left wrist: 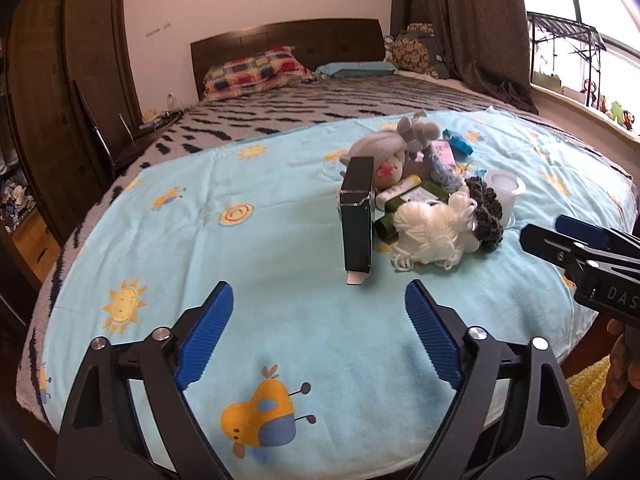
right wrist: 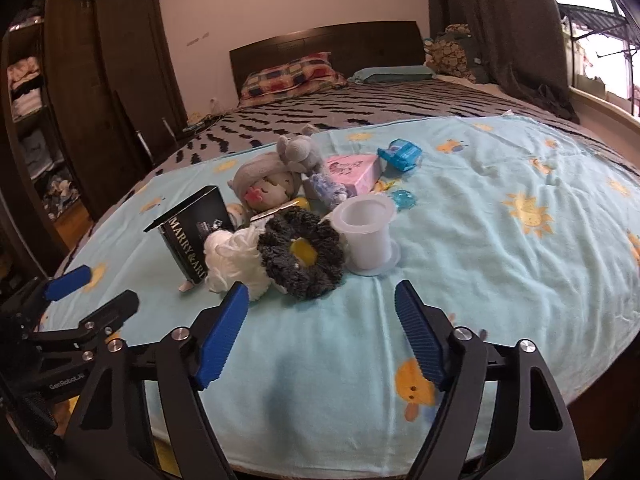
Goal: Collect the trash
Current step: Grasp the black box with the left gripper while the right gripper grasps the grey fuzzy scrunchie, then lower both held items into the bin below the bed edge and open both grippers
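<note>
From the left wrist view, the left gripper (left wrist: 319, 308) fills the bottom of the frame, its blue pads spread wide with nothing but light blue blanket (left wrist: 248, 264) between them. Just above, at centre, a black carton (left wrist: 357, 216) stands on end. A heap of clutter sits to its right: a white yarn ball (left wrist: 430, 236), a dark knitted ring (left wrist: 486, 210), a translucent cup (left wrist: 505, 192) and a grey plush doll (left wrist: 384, 152) behind. The right gripper (left wrist: 560, 236) pokes in at the right edge.

From the right wrist view, the right gripper (right wrist: 318, 312) sits low in the frame, jaws apart and empty, just below the knitted ring (right wrist: 302, 256) and yarn ball (right wrist: 236, 258). The cup (right wrist: 368, 236) stands right of centre, the carton (right wrist: 192, 232) to the left. A pink box (right wrist: 354, 174) and a blue packet (right wrist: 402, 154) lie further up. The left gripper (right wrist: 92, 292) shows at the lower left, open.
</note>
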